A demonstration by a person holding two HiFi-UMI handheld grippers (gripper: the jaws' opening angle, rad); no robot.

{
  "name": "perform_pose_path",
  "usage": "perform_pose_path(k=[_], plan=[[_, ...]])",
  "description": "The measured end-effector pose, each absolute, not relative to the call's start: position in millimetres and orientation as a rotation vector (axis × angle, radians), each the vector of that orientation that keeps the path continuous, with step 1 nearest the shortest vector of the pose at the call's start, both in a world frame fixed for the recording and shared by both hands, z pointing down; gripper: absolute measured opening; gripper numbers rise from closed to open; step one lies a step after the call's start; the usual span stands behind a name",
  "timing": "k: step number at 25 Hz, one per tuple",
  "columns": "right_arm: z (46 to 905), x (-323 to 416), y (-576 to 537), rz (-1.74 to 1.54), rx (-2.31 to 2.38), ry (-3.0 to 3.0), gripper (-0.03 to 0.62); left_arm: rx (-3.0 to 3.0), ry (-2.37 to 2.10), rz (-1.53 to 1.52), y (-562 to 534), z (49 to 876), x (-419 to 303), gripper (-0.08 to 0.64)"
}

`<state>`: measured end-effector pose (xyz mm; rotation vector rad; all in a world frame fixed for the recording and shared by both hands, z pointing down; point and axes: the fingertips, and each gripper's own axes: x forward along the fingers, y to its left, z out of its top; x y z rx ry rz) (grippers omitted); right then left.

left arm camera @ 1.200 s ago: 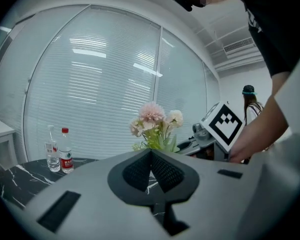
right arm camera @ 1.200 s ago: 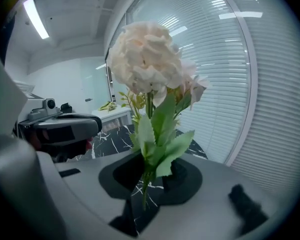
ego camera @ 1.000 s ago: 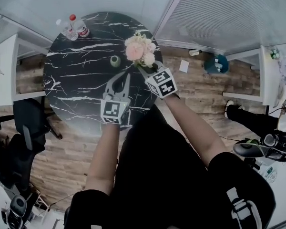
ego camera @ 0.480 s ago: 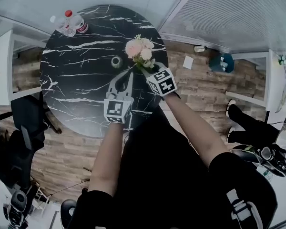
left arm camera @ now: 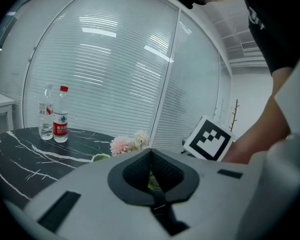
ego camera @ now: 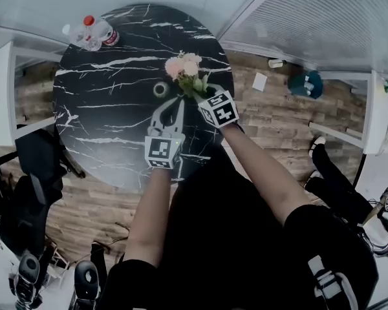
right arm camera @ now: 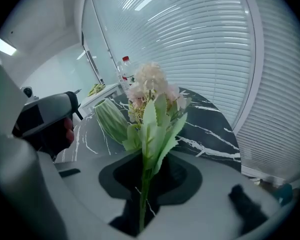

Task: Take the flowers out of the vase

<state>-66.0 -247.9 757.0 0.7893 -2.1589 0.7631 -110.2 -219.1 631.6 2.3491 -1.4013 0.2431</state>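
Note:
A bunch of pale pink flowers point(ego camera: 183, 68) with green leaves is clear of the vase, beside it to the right. My right gripper point(ego camera: 198, 93) is shut on its stem. In the right gripper view the stem point(right arm camera: 143, 184) runs up between the jaws of the right gripper point(right arm camera: 146, 176) and the blooms point(right arm camera: 151, 84) stand above them. The small green ribbed vase point(ego camera: 159, 89) point(right arm camera: 110, 119) stands upright on the black marble table point(ego camera: 97, 108). My left gripper point(ego camera: 172, 104) point(left arm camera: 151, 156) is just in front of the vase, its jaws together and holding nothing.
Two water bottles point(ego camera: 90, 32) point(left arm camera: 55, 121) stand at the table's far left edge. White desks point(ego camera: 0, 89) and office chairs point(ego camera: 32, 173) flank the table on the left. A glass wall with blinds point(left arm camera: 120, 74) runs behind it.
Both grippers have come down toward the table. The flowers, still in the right gripper, have sunk with it. The vase has stayed in place.

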Motion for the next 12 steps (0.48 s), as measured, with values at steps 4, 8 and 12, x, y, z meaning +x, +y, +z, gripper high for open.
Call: perform_pose_path(k=[4, 8, 12], plan=[[770, -66, -250, 0.805, 0.792, -2.129, 0.099, 2.341, -1.391, 0.247, -223, 637, -109, 0.012], [772, -68, -249, 0.821, 0.773, -2.121, 0.158, 2.336, -1.388, 0.255, -226, 637, -111, 0.012], [766, -69, -247, 0.823, 0.762, -2.124, 0.189, 2.336, -1.393, 0.263, -226, 633, -114, 0.012]])
